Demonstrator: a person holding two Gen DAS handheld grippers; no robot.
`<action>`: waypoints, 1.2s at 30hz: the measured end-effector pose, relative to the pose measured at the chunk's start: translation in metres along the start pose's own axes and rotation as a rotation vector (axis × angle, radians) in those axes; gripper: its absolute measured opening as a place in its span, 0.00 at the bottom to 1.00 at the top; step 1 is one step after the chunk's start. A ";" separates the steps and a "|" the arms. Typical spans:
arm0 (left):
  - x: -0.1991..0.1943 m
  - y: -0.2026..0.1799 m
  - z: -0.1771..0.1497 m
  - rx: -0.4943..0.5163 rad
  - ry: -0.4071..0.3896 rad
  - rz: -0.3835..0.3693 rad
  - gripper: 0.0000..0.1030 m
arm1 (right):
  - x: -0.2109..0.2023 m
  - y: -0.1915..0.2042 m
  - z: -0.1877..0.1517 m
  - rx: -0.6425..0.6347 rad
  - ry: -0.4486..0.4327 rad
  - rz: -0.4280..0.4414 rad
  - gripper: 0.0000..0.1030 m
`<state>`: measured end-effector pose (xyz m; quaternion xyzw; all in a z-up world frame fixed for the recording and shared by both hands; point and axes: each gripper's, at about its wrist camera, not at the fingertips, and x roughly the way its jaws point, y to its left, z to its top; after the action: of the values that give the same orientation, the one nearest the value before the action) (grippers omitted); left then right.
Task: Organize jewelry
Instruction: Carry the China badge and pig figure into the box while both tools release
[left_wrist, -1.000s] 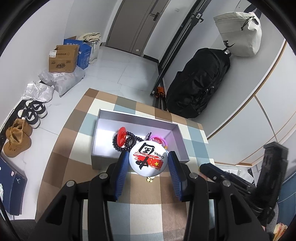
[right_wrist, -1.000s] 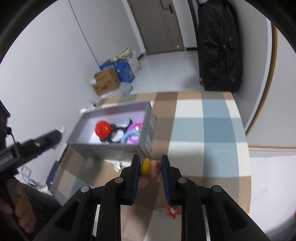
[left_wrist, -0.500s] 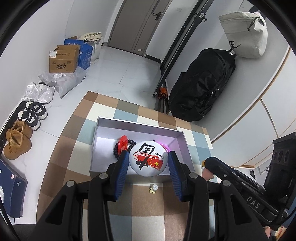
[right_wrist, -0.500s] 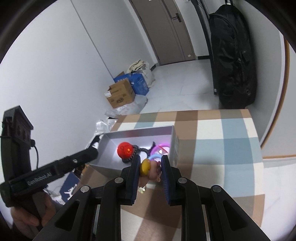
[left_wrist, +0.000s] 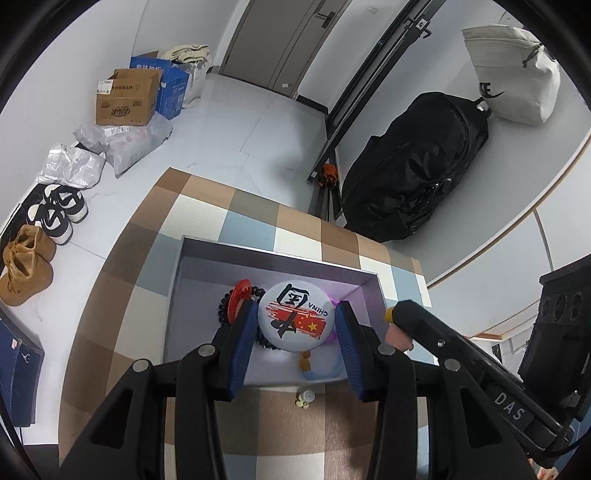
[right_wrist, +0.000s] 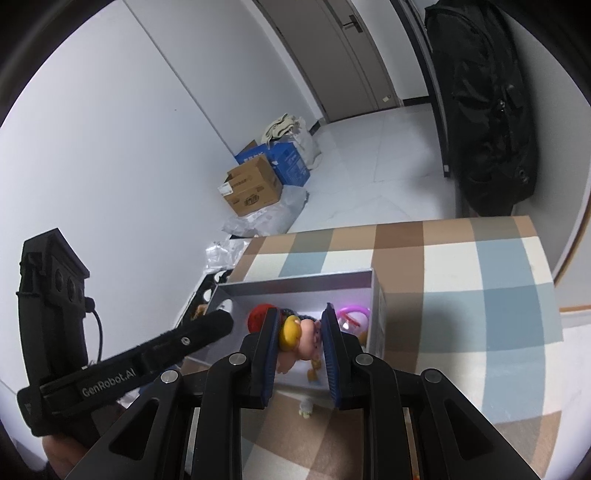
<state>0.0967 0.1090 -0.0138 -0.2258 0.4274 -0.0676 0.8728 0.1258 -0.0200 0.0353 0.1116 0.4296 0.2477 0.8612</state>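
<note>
My left gripper is shut on a round white badge with a red flag print and holds it above the grey open box. In the box lie a red ornament with black beads and pink and blue rings, partly hidden. My right gripper is shut on a small doll figure with a yellow hat and holds it over the box. The right gripper also shows in the left wrist view at the box's right edge. A small charm lies on the cloth in front of the box.
The box stands on a checked brown, blue and white tablecloth. Beyond the table's far edge are a black bag, cardboard boxes and shoes on the floor. The left gripper's body crosses the right wrist view's lower left.
Both grippers have moved forward over the box with their objects still held. The right gripper has come in close beside the left one.
</note>
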 end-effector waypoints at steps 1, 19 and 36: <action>0.002 0.000 0.001 -0.003 0.001 0.000 0.36 | 0.003 0.000 0.003 0.003 -0.001 0.004 0.21; 0.018 0.003 0.007 -0.027 0.054 -0.006 0.36 | 0.026 -0.010 0.008 0.048 0.049 0.014 0.21; 0.024 0.006 0.010 -0.073 0.099 -0.046 0.55 | 0.025 -0.018 0.007 0.079 0.036 -0.004 0.24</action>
<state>0.1187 0.1103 -0.0282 -0.2636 0.4668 -0.0831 0.8401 0.1501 -0.0224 0.0156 0.1403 0.4549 0.2310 0.8486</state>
